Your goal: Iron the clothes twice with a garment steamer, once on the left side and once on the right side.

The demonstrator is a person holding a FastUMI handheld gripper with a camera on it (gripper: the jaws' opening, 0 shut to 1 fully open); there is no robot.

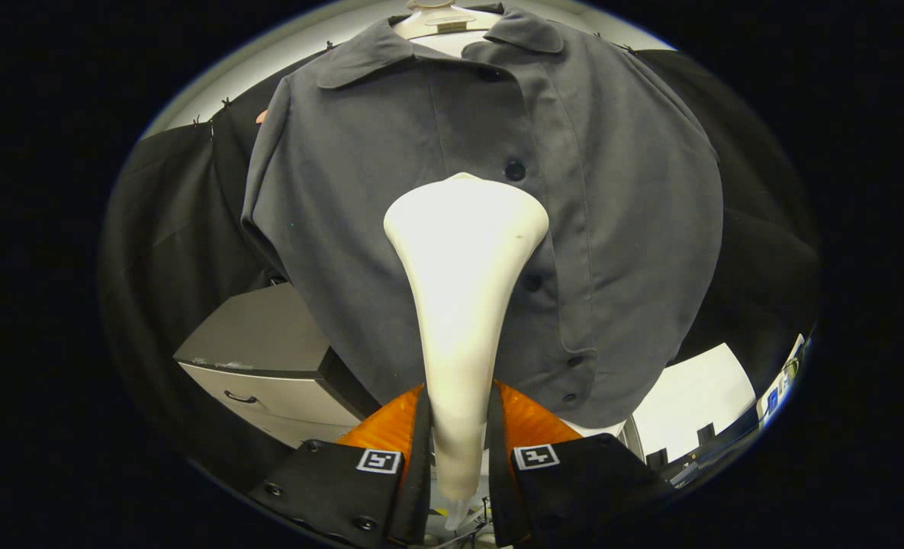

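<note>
A dark grey button-up shirt (390, 198) hangs on a pale mannequin torso (440, 19), its collar at the top and its placket with dark buttons running down just right of the middle. A cream garment steamer (463, 305) rises between my fingers, and its wide head lies against the shirt's front at chest height, next to the placket. My gripper (459, 427) is shut on the steamer's narrow handle, with one finger pressing on each side.
A grey cabinet with a drawer handle (261, 358) stands low on the left, behind the shirt's hem. Black cloth (162, 229) hangs behind the shirt on both sides. A white surface (688, 404) shows low on the right.
</note>
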